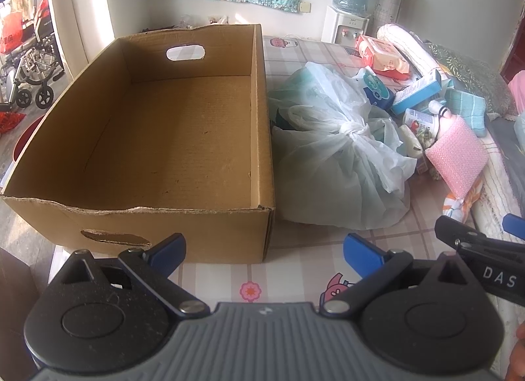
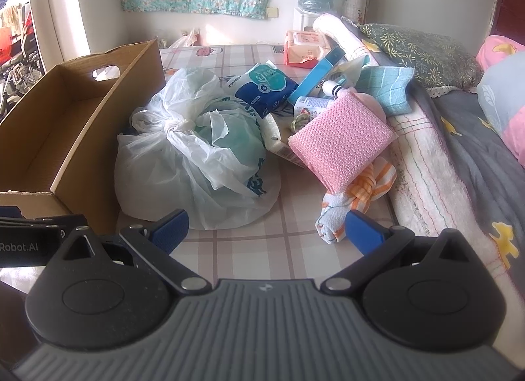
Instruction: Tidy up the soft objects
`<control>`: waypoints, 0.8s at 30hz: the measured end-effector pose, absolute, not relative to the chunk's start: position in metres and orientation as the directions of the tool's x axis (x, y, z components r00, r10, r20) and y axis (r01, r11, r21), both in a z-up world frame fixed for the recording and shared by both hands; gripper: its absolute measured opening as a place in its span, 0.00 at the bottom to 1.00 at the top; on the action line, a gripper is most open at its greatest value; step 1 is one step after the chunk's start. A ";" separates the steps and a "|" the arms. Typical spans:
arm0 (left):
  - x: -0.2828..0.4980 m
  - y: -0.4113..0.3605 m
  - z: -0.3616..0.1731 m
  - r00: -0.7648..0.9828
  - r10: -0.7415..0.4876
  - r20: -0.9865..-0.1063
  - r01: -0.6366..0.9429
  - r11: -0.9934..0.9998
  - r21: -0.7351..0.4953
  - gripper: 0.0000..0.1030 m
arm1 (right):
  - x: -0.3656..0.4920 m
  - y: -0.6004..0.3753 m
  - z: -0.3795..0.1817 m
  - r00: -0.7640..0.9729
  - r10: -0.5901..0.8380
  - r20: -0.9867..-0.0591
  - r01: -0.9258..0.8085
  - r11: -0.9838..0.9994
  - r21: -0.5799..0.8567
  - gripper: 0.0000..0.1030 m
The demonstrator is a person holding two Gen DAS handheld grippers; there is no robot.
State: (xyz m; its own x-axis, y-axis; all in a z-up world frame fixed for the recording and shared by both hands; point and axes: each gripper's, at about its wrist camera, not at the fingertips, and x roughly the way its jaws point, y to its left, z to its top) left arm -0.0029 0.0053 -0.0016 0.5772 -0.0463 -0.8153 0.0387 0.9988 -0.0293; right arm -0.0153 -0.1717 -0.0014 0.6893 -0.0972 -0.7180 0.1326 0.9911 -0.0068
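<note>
An empty cardboard box (image 1: 170, 125) with cut-out handles sits on the checked bed sheet (image 1: 295, 269); its right wall shows in the right wrist view as the box (image 2: 108, 112). Beside it lies a knotted white plastic bag (image 1: 341, 164) (image 2: 197, 158). A pink bubble-wrap pad (image 2: 341, 138) (image 1: 459, 154), a striped orange cloth (image 2: 357, 197) and a teal cloth (image 2: 387, 89) lie to the right. My left gripper (image 1: 264, 251) is open just in front of the box's near right corner. My right gripper (image 2: 265, 228) is open, short of the bag and the striped cloth.
A blue tissue pack (image 2: 265, 85), a long blue carton (image 2: 318, 75), a wipes pack (image 2: 305, 46) and a small bottle (image 2: 331, 87) clutter the far bed. A rolled blanket (image 2: 426, 164) and pillows border the right. A water dispenser (image 1: 351, 3) stands behind. A wheelchair (image 1: 29, 62) is left.
</note>
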 end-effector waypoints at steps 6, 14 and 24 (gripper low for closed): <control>-0.003 0.005 -0.002 0.577 -0.046 -0.815 0.039 0.999 -0.028 1.00 | -0.015 -0.171 -0.002 0.688 -0.097 -0.719 0.133 0.991 -0.006 0.99; -0.003 0.006 -0.003 0.575 -0.044 -0.817 0.038 0.999 -0.028 1.00 | -0.014 -0.169 -0.002 0.688 -0.096 -0.719 0.130 0.992 -0.009 0.99; -0.003 0.007 -0.004 0.571 -0.042 -0.820 0.037 0.999 -0.025 1.00 | -0.014 -0.167 -0.002 0.689 -0.094 -0.719 0.127 0.992 -0.008 0.99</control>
